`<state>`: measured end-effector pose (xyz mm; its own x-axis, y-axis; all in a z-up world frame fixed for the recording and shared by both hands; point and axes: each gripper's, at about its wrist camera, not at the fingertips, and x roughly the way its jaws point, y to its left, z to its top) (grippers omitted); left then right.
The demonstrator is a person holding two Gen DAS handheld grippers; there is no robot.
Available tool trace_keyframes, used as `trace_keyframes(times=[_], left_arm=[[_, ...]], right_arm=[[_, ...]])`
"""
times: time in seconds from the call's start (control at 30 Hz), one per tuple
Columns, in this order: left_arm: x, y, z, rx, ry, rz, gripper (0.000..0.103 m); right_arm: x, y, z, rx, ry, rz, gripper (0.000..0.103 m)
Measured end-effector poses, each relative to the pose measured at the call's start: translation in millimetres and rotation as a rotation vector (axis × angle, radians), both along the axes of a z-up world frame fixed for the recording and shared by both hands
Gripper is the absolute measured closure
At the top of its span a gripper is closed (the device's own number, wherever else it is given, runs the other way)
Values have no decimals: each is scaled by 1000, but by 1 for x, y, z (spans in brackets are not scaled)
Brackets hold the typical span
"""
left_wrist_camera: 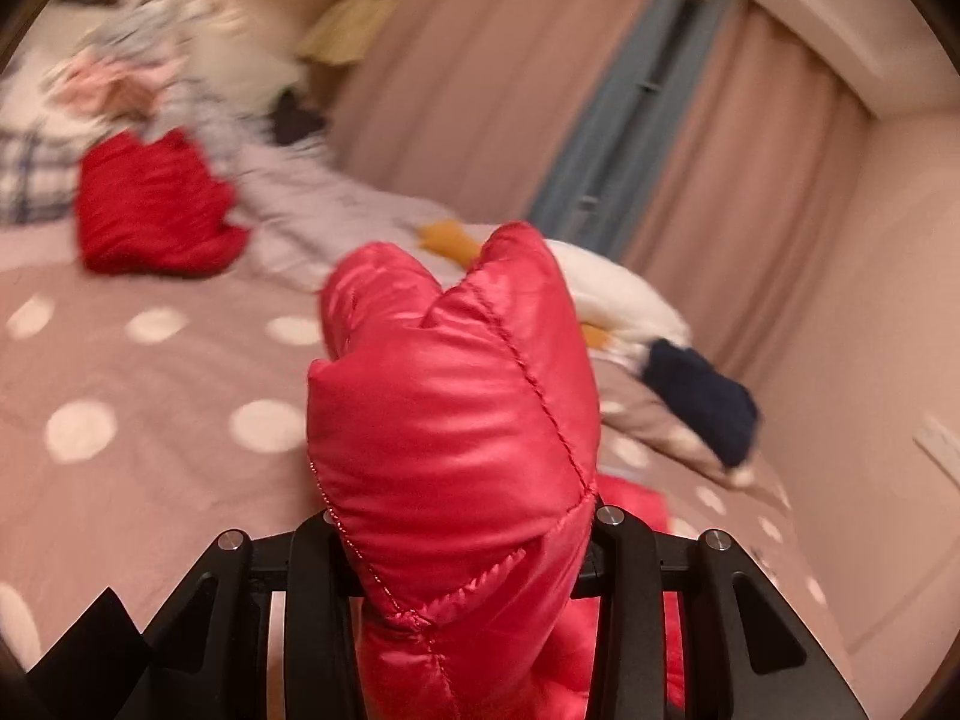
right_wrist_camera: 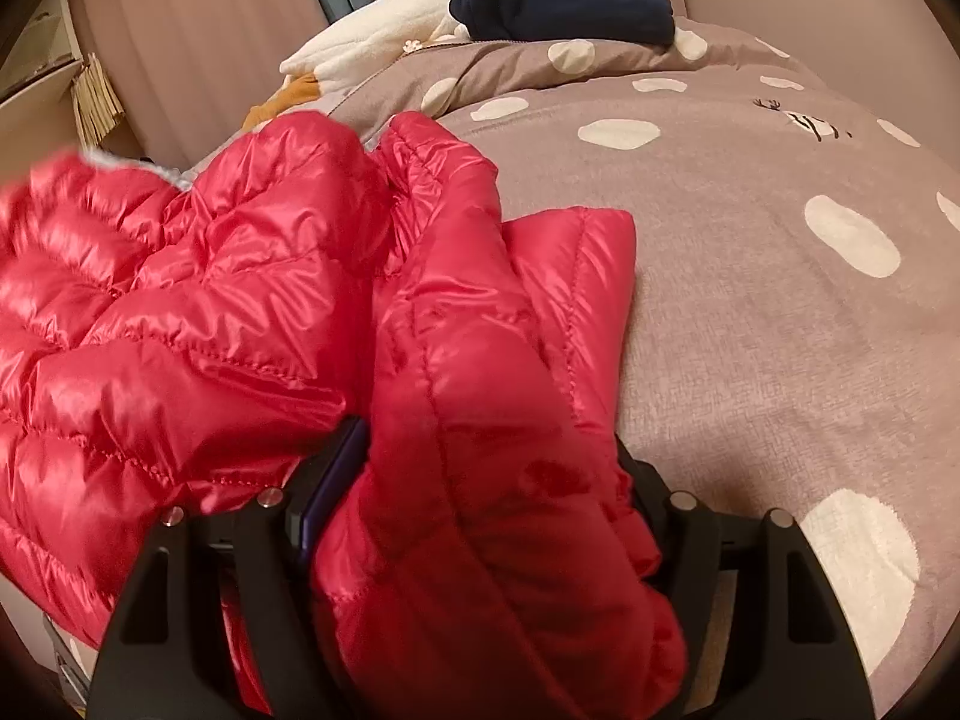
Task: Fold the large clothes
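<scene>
Between both tongs, left (left_wrist_camera: 462, 546) and right (right_wrist_camera: 480, 480), you're gripping the red down jacket (right_wrist_camera: 252, 312), bunched above the dotted bed (right_wrist_camera: 750, 330); folding looks barely begun, with another red garment (left_wrist_camera: 156, 210) beyond.

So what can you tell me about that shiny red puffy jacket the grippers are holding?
The jacket is bright red and shiny, like slippery nylon, stitched into soft puffy rows. It is rumpled, not folded yet. One padded part sticks up between the fingers of the left gripper, which is shut on it. Another thick fold sits between the fingers of the right gripper, also clamped. The rest spreads over the spotted bedcover.
</scene>
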<state>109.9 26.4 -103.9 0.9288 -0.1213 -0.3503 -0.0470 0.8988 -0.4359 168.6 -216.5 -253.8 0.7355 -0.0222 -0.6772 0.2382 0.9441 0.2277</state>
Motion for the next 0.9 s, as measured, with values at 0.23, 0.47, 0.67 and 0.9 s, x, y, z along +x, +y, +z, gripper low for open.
trace_keyframes(times=[0.23, 0.47, 0.67, 0.9], left_arm=[[18, -44, -5, -216, -2, -468, 58], [39, -94, -41, -71, 129, -555, 35], [34, -129, -54, 135, 149, -617, 20], [30, -148, -57, 266, 173, -655, 19]], right_arm=[[-9, -3, -3, 65, -19, 3, 29], [-30, -37, 6, 214, -49, -18, 29], [-69, -58, 42, 174, -143, -142, 17], [-116, -69, 81, 262, -341, -126, 7]])
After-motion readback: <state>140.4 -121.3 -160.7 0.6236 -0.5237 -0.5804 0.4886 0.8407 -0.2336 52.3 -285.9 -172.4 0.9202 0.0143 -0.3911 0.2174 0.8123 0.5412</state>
